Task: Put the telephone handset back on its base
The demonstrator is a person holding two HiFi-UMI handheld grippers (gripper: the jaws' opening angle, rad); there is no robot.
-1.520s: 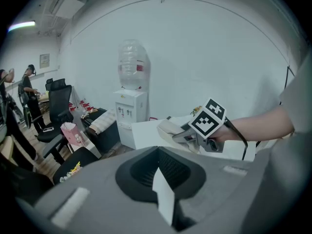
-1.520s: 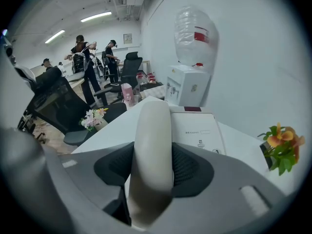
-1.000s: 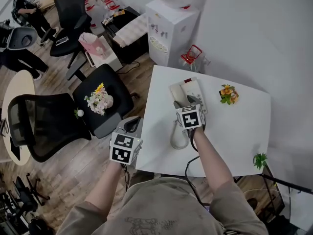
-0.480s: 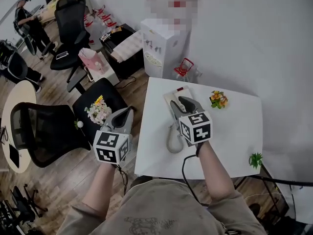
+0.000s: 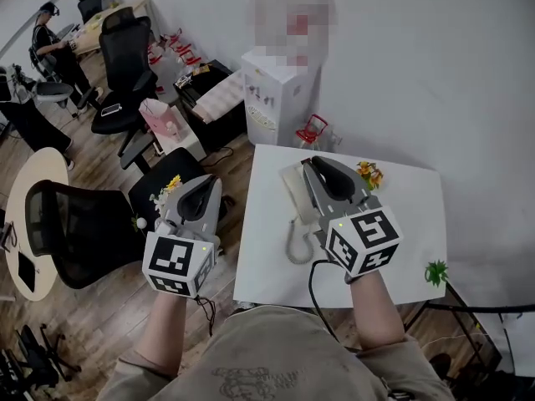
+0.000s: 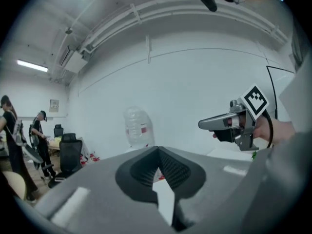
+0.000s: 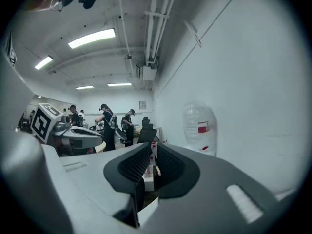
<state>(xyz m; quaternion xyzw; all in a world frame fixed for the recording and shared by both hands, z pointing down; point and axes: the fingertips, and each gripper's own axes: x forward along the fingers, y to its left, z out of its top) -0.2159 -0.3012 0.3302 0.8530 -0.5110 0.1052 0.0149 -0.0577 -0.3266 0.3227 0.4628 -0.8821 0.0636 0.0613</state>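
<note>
**Handset on base, both hand-held grippers empty**

The white table (image 5: 401,215) stands against a white wall, with a water dispenser (image 5: 272,90) behind it and office chairs (image 5: 75,224) on the wood floor to its left. The handset (image 5: 295,203) lies on its base (image 5: 288,174) at the table's back left. Its cord (image 5: 294,245) coils toward the front edge. A pot of orange flowers (image 5: 368,172) sits near. The right hand-held gripper (image 5: 318,164) hovers above the phone, clenched on nothing. The left hand-held gripper (image 5: 203,186), also clenched and empty, hangs beyond the table's left edge.

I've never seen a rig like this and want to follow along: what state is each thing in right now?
telephone handset: hung up, not held.
coiled cord: slack, looped.
left gripper: jaws shut, empty.
right gripper: jaws shut to a slit, empty.
</note>
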